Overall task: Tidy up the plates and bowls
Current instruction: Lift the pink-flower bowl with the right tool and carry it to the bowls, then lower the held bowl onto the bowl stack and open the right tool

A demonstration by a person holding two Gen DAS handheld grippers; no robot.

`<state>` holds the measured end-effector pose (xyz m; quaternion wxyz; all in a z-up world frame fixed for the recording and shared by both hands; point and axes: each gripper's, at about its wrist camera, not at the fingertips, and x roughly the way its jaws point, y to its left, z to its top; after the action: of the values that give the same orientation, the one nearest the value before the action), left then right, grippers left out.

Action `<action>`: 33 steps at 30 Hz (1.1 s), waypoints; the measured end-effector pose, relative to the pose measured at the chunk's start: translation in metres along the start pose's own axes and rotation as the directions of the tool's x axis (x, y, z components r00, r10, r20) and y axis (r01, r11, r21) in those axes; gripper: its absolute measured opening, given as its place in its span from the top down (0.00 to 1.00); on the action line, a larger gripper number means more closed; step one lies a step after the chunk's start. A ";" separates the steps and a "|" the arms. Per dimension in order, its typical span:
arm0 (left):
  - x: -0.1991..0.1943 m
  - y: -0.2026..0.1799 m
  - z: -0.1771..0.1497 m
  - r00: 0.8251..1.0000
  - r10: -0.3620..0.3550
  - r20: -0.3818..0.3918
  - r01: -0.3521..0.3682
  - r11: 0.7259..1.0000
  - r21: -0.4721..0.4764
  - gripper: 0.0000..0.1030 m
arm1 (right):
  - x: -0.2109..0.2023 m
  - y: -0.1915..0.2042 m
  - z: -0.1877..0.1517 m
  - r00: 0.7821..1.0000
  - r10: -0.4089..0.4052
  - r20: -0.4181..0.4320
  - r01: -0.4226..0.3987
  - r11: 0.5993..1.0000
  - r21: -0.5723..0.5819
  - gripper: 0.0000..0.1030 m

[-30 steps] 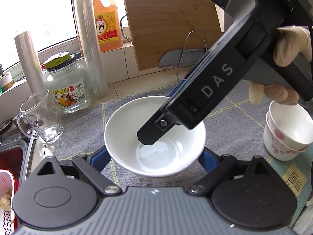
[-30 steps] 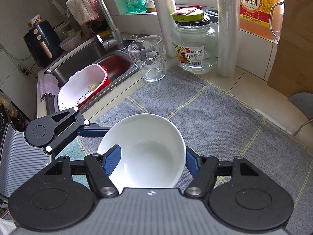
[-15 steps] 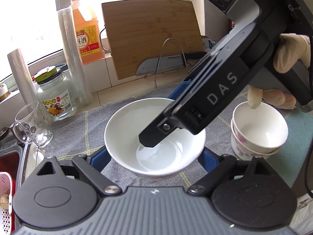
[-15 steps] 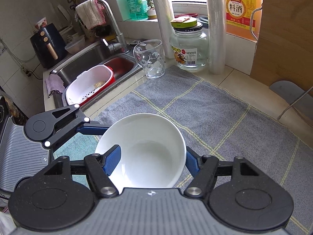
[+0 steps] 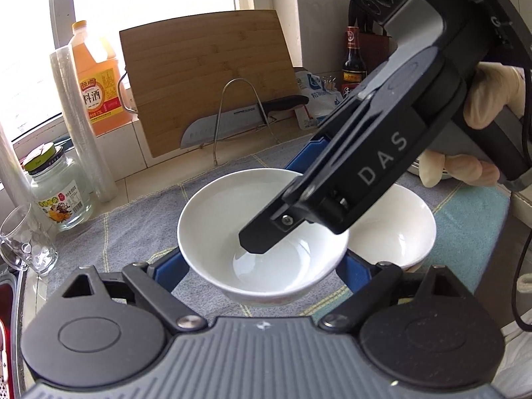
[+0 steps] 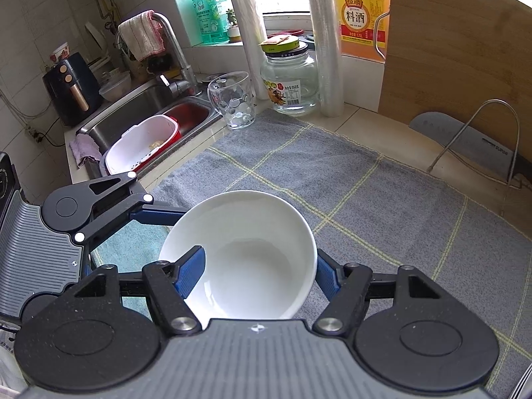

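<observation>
A white bowl point(image 5: 252, 219) is held above the grey checked mat point(image 5: 133, 229) between both grippers. My left gripper point(image 5: 262, 266) grips it from outside, one blue finger on each side. My right gripper point(image 6: 259, 272) clamps its rim: one blue finger point(image 6: 189, 272) is inside the bowl point(image 6: 252, 259) and the other outside. In the left wrist view its black finger point(image 5: 266, 232) reaches into the bowl. A second white bowl point(image 5: 399, 222) stands on the mat just to the right, behind the held bowl.
A glass point(image 6: 232, 99), a jar point(image 6: 289, 79), an oil bottle point(image 6: 359, 13) and film rolls point(image 6: 326, 43) stand at the mat's far edge. A cutting board point(image 5: 206, 76) with a knife point(image 5: 232, 123) leans behind. The sink point(image 6: 139, 126) holds a white colander.
Both grippers carried the bowl to the right along the mat. The stacked cups seen earlier on the right have left view and a white bowl is now beside the held one.
</observation>
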<state>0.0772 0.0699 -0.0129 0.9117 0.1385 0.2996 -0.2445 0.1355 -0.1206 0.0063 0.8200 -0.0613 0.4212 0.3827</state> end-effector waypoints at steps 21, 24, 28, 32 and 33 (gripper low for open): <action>0.024 -0.052 0.026 0.986 -0.164 0.035 0.161 0.984 0.082 0.09 | -0.065 -0.040 -0.054 0.988 -0.145 0.046 0.138 0.983 0.123 0.27; 0.030 -0.059 0.026 0.983 -0.182 0.030 0.179 0.980 0.083 0.09 | -0.068 -0.046 -0.062 0.986 -0.160 0.037 0.153 0.978 0.144 0.27; 0.035 -0.064 0.024 0.981 -0.193 0.016 0.191 0.978 0.083 0.09 | -0.068 -0.049 -0.068 0.986 -0.168 0.025 0.162 0.974 0.157 0.27; 0.037 -0.065 0.021 0.980 -0.200 0.001 0.199 0.977 0.076 0.09 | -0.066 -0.051 -0.074 0.987 -0.162 0.014 0.158 0.974 0.163 0.27; 0.037 -0.065 0.020 0.980 -0.199 -0.002 0.198 0.977 0.077 0.09 | -0.065 -0.051 -0.075 0.987 -0.162 0.011 0.158 0.974 0.163 0.27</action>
<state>0.0785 -0.0065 -0.0267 0.8776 0.1420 0.2997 -0.3461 0.0993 -0.2254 -0.0049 0.8555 -0.0237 0.4344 0.2809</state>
